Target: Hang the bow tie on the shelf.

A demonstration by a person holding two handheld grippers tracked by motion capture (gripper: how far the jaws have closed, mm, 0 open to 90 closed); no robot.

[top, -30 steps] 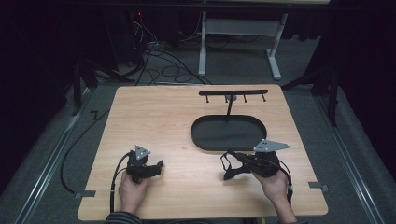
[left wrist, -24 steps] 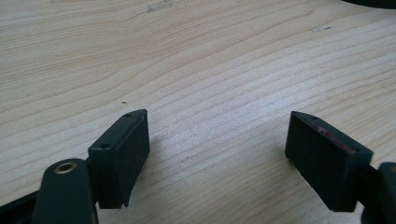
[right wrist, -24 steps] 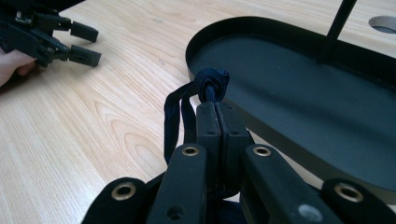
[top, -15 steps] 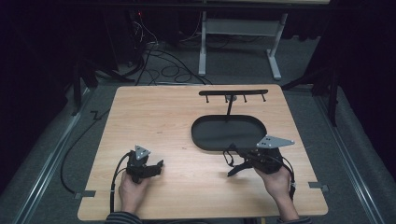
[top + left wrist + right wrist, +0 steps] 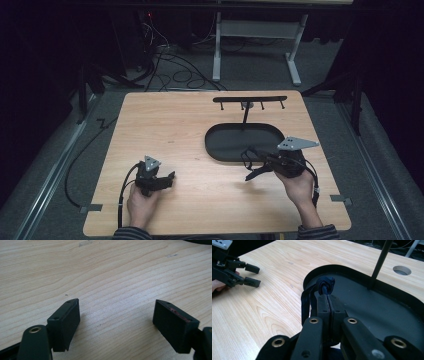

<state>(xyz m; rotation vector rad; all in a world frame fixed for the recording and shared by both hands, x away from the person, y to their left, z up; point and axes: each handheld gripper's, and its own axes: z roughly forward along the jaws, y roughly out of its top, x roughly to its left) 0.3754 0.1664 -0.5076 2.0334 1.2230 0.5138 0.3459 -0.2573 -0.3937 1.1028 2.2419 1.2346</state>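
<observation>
On a wooden tabletop [image 5: 200, 125], the left tool [image 5: 167, 179] rests low near the front edge, its jaws spread wide with nothing between them. To the right, the right tool [image 5: 248, 162] is clamped tight on a dark blue strap [image 5: 322, 288], held at the near rim of a black oval tray [image 5: 225, 137] from which a thin post [image 5: 245, 114] rises.

A light wooden table [image 5: 190, 125] carries a black oval tray [image 5: 225, 142] with an upright hook stand [image 5: 248, 100].
</observation>
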